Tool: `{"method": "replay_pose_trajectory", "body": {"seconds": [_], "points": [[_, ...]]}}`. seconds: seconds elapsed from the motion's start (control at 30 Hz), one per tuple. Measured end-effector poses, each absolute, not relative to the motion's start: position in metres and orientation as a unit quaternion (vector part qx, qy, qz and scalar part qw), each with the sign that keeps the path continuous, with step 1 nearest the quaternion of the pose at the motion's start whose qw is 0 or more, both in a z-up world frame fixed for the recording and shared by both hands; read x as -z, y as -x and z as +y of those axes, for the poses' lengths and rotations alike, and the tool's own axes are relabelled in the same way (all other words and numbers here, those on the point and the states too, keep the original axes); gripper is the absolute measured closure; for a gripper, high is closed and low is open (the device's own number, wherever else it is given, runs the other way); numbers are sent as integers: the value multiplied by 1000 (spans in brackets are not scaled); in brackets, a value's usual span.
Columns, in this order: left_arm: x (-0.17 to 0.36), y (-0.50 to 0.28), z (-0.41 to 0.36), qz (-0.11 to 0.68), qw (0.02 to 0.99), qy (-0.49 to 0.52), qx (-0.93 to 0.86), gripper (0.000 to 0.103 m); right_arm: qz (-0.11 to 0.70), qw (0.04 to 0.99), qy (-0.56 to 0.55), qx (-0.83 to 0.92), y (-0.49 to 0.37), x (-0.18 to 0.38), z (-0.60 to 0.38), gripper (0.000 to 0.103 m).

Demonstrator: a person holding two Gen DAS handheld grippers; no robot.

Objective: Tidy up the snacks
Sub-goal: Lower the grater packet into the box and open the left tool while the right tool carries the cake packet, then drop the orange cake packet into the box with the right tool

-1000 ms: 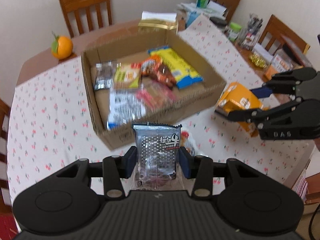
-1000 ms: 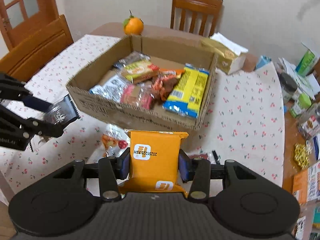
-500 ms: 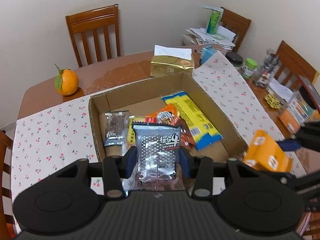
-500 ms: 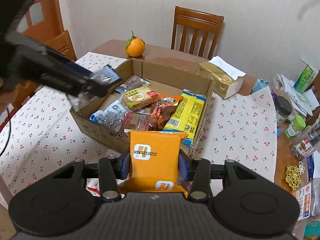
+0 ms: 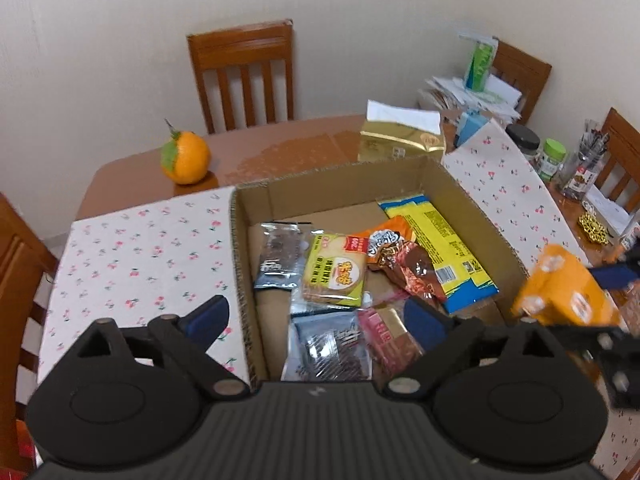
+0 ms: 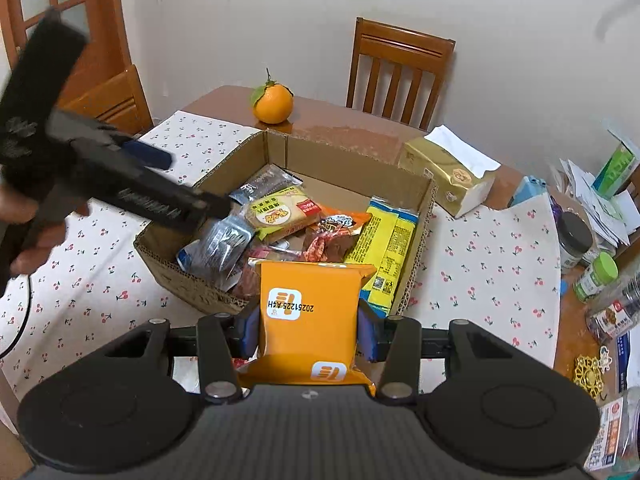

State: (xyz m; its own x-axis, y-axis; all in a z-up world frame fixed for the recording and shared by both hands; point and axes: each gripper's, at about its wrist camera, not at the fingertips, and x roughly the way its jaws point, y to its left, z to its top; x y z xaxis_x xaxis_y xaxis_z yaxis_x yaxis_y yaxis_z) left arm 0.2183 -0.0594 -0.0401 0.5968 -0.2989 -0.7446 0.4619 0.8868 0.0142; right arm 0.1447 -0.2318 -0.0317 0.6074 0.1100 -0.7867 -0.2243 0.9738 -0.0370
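Corrugated cardboard box [image 5: 476, 208], matt; glossy foil snack packets [image 5: 334, 270]; polished wood table [image 5: 288, 152].

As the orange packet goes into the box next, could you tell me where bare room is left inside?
Bare floor of the cardboard box shows along its far wall, behind the silver packet and beside the yellow packet. The near half is crowded with overlapping wrappers. The orange packet is in the right gripper.

Box [image 5: 256, 200] far-left corner bare; packets [image 5: 334, 276] crowd rest.
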Motion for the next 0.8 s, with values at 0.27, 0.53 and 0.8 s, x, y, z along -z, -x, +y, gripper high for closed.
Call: {"method": "replay_pose_trajectory", "body": {"seconds": [0.27, 0.53, 0.8], "points": [[30, -176, -35, 376, 904, -84, 188, 4, 430, 895, 57, -104, -186, 28, -231, 51], [38, -156, -12, 379, 910, -71, 151, 4, 435, 891, 69, -107, -249, 35, -220, 51], [53, -146, 2, 406, 904, -56, 122, 4, 451, 883, 73, -103, -307, 55, -209, 51]]}}
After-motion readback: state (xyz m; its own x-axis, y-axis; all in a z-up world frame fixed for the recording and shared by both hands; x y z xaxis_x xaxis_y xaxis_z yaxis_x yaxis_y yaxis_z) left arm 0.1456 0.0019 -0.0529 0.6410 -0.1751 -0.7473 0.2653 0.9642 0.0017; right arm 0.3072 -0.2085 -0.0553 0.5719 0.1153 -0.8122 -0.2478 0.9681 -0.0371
